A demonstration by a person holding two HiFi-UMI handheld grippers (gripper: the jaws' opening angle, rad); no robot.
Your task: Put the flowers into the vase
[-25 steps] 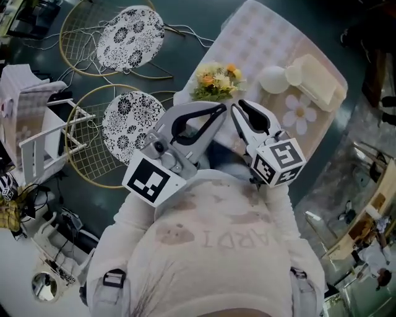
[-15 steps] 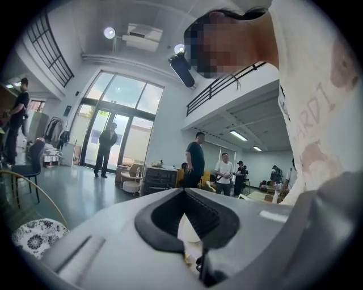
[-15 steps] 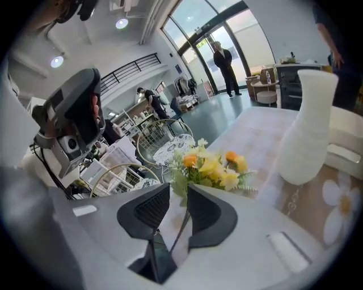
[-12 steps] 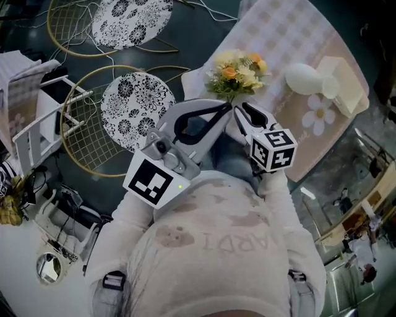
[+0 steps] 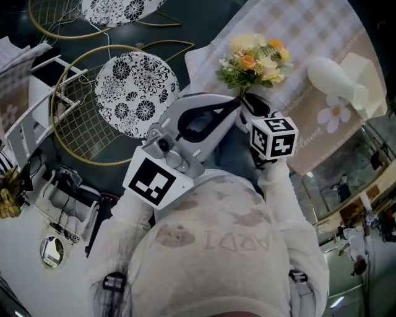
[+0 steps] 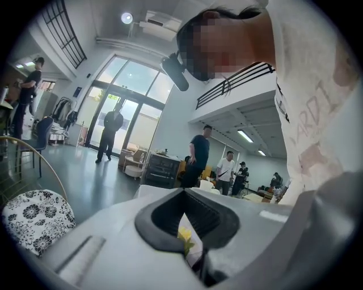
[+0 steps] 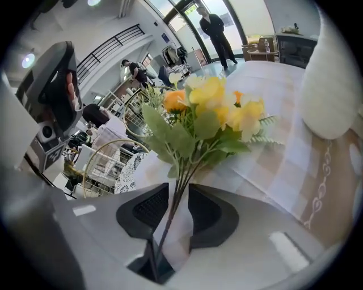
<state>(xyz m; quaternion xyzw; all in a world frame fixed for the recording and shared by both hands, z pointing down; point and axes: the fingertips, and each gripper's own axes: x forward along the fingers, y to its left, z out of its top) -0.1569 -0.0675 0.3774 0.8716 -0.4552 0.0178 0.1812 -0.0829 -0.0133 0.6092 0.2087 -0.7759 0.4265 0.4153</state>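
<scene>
One bunch of flowers [image 5: 255,59], one white vase [image 5: 337,77] and two tongs are counted, along with two round black-and-white patterned cushions, the nearer one [image 5: 136,93] set in a gold wire frame [image 5: 65,133] and the other [image 5: 117,9] cut off by the top edge.

The right tongs [image 5: 247,104] are held out in front of the chest, marker cube uppermost, and are clenched on the flowers. In the right gripper view the thin green stems are seen pinched between the two dark pads of the right tongs [image 7: 177,195], and the yellow and orange heads [image 7: 210,113] are carried above them. The bunch is thus held in the air over the near edge of the worktop [image 5: 297,25], which is covered by a checked cloth.

The left tongs [image 5: 230,106] are brought in just beside the right ones, tips pointed at the base of the bunch. In the left gripper view they [image 6: 190,226] are closed to a thin slit with nothing gripped – only a scrap of yellow bloom is glimpsed through it.

The vase is set on the cloth beyond and to the right of the bunch, well apart from it – in the right gripper view its pale body [image 7: 334,85] fills the right edge. Whether it is upright cannot be told. A daisy-shaped piece [image 5: 334,114] is seen on the cloth just beside it.
</scene>
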